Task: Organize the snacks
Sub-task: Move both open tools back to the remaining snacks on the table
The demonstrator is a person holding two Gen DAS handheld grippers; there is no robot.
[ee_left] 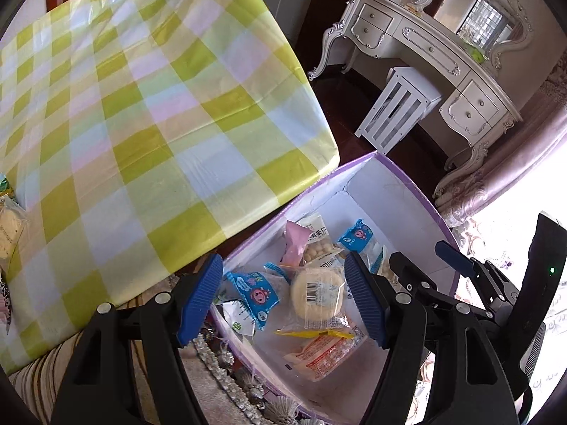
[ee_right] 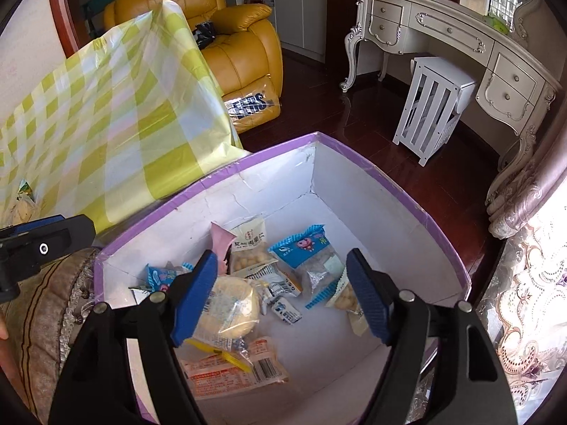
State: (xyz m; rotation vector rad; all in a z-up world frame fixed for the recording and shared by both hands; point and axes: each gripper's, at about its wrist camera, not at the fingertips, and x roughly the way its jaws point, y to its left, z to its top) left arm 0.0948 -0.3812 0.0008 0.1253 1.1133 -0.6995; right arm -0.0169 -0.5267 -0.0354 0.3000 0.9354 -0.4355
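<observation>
A white box with a purple rim (ee_left: 407,184) (ee_right: 265,157) stands beside the table and holds several snack packets. Among them are a round cake in clear wrap (ee_left: 317,292) (ee_right: 230,304), blue packets (ee_left: 255,292) (ee_right: 304,248), a pink packet (ee_left: 294,241), a bag of nuts (ee_right: 248,248) and an orange-red packet (ee_left: 326,354) (ee_right: 230,372). My left gripper (ee_left: 283,258) hangs open over the box, nothing between its blue pads. Over the same box my right gripper (ee_right: 281,253) is open and empty too. More snacks (ee_left: 9,226) (ee_right: 23,202) lie on the table's near left edge.
The table wears a yellow-green checked cloth (ee_left: 141,106) (ee_right: 88,124). A striped, fringed cushion (ee_right: 46,301) lies by the box's left side. Across the dark wood floor stand a white dresser (ee_right: 443,32), a white slatted stool (ee_right: 432,106) and a yellow armchair (ee_right: 230,35). A curtain (ee_right: 524,283) hangs at the right.
</observation>
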